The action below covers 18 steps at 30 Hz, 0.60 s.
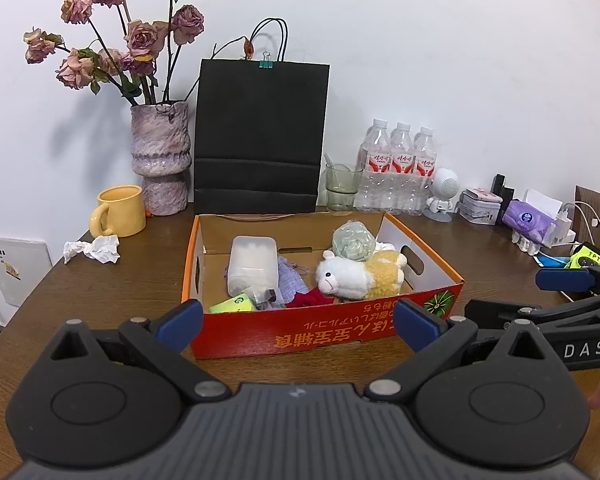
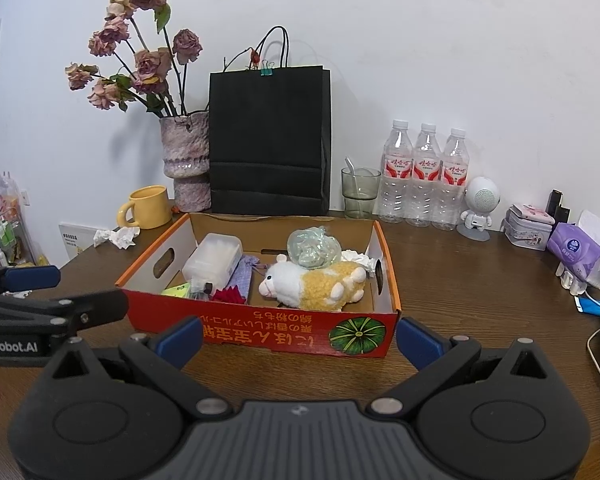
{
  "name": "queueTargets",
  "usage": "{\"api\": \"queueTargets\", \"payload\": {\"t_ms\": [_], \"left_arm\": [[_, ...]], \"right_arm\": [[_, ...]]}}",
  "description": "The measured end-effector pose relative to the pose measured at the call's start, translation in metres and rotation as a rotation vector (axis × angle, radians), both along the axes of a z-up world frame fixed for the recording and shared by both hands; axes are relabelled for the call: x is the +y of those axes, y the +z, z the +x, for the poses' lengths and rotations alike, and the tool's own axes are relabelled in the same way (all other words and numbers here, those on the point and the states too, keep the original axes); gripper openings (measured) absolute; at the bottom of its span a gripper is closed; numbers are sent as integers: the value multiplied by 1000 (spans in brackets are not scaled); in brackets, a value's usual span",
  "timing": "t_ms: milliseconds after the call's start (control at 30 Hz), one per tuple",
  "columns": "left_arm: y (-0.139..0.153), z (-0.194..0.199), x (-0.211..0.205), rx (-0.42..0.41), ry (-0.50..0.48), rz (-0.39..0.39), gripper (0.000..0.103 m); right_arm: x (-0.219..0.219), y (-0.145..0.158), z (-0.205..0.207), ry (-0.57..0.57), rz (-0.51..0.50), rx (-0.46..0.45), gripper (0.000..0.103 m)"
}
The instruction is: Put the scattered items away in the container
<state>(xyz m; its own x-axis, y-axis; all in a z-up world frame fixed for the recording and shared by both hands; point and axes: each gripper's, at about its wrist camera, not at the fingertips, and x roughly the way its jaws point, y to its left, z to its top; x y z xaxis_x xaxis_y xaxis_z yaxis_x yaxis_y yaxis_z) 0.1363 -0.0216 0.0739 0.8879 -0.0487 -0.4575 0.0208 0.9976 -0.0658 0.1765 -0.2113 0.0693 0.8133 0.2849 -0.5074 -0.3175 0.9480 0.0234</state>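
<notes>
Both your grippers, left [image 1: 298,322] and right [image 2: 299,334], hang wide open and empty before the orange cardboard box [image 1: 328,330], where the plush sheep [image 1: 358,276] lies inside.

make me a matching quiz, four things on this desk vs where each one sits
Things:
1. plush sheep
2. yellow mug
3. crumpled tissue
4. glass

Places:
A. on the table in front of the mug
B. inside the box
C. beside the water bottles
D. next to the vase

Pairs: 1-B, 2-D, 3-A, 4-C
</notes>
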Motion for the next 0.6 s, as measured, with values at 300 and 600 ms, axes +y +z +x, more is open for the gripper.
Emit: {"api": "queueTargets", "payload": {"t_ms": [300, 600], "left_arm": [[0, 0, 0, -1, -3, 0, 103], [-3, 1, 2, 1, -15, -28, 103]], "right_arm": [[-1, 0, -1, -2, -2, 0, 103], [-2, -1, 0, -8, -4, 5, 103]]}}
